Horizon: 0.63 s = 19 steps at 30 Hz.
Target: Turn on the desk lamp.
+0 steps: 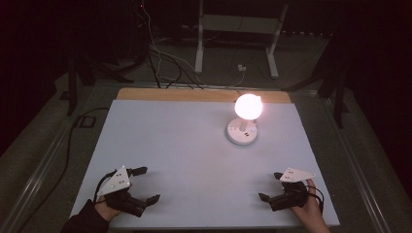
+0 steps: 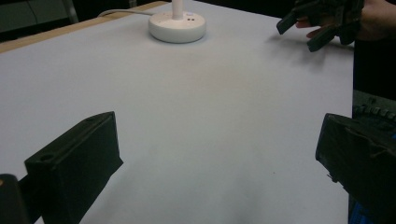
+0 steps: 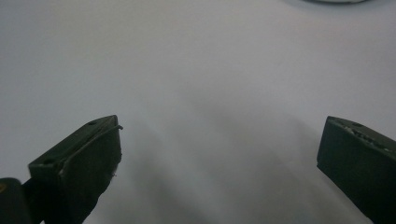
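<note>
A small white lamp with a round base stands on the pale table sheet, right of centre toward the back. Its globe bulb glows brightly. The lamp base shows at the top of the left gripper view. My left gripper rests near the front left corner, jaws wide apart with nothing between them. My right gripper sits near the front right corner, also open and holding nothing; in the left gripper view that right gripper appears at the top right.
A wooden strip runs along the table's far edge. Cables and a white desk frame lie on the dark floor behind. A metal rail borders the table's left side. The room around is dark.
</note>
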Tool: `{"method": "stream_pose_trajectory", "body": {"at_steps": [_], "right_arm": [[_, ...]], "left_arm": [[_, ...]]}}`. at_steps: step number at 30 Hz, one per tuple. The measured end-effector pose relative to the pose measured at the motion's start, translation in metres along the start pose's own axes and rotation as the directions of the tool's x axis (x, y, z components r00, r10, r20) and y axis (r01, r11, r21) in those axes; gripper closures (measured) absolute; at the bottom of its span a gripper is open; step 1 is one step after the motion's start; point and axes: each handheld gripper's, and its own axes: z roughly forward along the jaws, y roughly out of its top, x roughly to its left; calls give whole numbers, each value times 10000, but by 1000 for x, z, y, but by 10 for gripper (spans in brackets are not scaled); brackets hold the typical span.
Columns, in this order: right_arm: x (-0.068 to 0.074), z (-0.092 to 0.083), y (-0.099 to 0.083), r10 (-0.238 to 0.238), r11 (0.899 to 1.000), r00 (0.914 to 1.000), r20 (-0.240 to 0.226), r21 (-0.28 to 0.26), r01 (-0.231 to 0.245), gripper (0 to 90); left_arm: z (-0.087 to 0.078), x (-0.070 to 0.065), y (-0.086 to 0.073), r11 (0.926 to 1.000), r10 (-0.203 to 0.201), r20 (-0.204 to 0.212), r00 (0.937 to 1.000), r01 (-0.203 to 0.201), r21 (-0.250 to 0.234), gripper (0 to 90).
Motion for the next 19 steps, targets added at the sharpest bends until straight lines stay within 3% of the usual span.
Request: {"method": "stream_pose_trajectory", "body": {"at_steps": [9,14,19], "right_arm": [[5,6,4,-381,9992,9992,123,-93,382,0],[4,4,5,-208,9991,9997,-91,-379,204,0],[3,4,3,-166,9993,9999,-31,-341,165,0]], "left_arm": [[1,1,0,9999,-50,5,10000,50,100,4],[1,1,-1,9999,-116,2,9999,116,80,4],[1,1,0,9999,-119,30,9999,119,81,4]]}}
